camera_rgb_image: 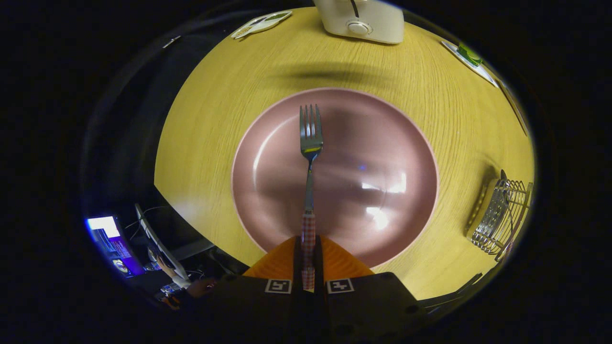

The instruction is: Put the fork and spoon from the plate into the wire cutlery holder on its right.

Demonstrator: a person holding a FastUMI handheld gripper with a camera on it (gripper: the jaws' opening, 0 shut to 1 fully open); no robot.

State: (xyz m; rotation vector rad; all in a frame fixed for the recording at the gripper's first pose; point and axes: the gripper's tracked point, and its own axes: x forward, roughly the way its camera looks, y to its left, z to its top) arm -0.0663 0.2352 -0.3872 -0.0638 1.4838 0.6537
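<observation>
Gripper view shows our claw (308, 260) clamped on the fork (310, 157) by its handle above the plate (267, 143); a sideways swing could twist it loose

Far ahead of my fingers, at the back of the round wooden table (215, 119), stands a white appliance (362, 20) with a dial. A flat white card (261, 23) lies to its left, another flat item with green (469, 56) to its right. A lit screen (106, 229) glows below the table, to my left.
</observation>
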